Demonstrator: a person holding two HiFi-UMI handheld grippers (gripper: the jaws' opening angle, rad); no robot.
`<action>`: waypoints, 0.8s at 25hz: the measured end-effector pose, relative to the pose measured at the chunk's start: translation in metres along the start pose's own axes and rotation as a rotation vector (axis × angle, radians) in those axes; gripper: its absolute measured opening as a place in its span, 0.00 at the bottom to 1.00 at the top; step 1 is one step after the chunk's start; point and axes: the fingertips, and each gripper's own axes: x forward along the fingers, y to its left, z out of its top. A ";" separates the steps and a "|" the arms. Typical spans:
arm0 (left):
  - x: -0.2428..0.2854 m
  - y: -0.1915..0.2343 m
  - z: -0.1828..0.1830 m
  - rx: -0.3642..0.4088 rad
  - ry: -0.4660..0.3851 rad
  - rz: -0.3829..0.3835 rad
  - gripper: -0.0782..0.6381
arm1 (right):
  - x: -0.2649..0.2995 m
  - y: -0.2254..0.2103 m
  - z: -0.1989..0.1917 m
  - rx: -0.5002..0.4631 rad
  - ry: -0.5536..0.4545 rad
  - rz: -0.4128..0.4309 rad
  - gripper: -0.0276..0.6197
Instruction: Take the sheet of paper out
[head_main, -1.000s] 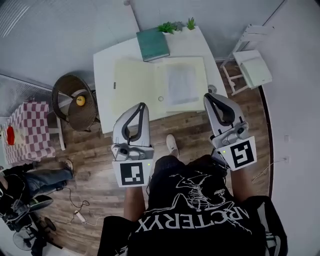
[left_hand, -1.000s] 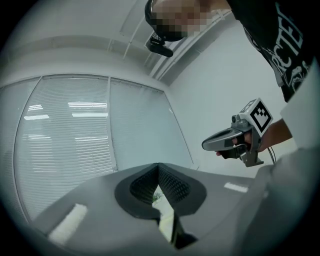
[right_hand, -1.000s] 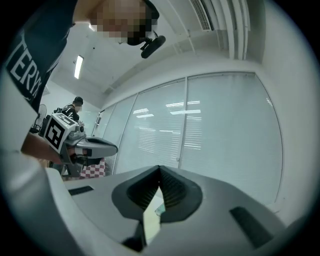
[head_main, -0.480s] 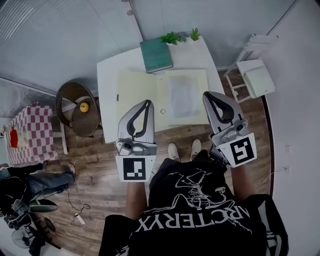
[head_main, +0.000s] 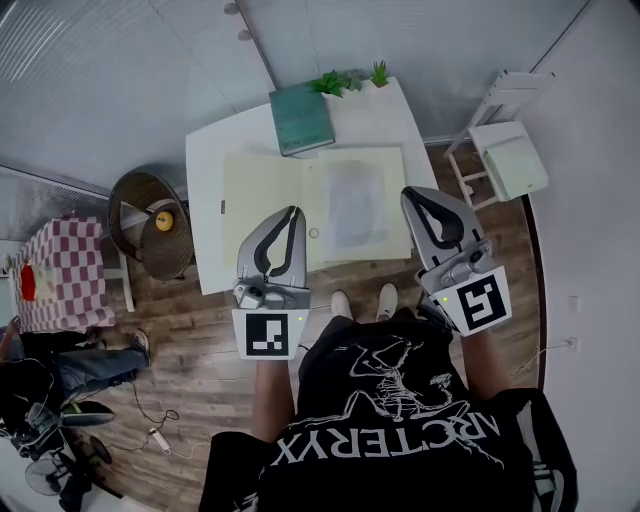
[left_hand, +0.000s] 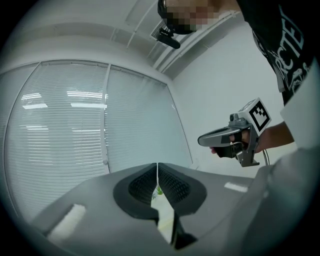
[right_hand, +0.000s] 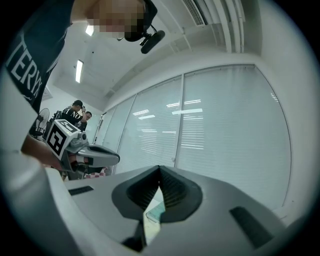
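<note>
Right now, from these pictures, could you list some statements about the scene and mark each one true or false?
1. The open pale-yellow folder lies on the white table. True.
2. The greyish sheet of paper lies in the folder's left half. False: it is in the right half.
3. The left gripper grips the paper. False: its jaws are together on nothing.
4. The green hardcover book sits beside the small potted plants. True.
5. The small yellow object rests on the book. False: it sits on the round wicker chair.
</note>
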 end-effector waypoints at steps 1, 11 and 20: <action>0.003 0.000 -0.002 -0.016 0.008 -0.003 0.13 | 0.000 -0.002 0.000 -0.003 0.002 0.000 0.06; 0.025 0.005 0.002 -0.021 -0.055 -0.006 0.59 | -0.001 -0.020 -0.005 0.002 0.009 -0.013 0.06; 0.041 0.020 -0.048 -0.104 0.062 -0.022 0.79 | 0.003 -0.021 -0.014 0.007 0.035 -0.007 0.06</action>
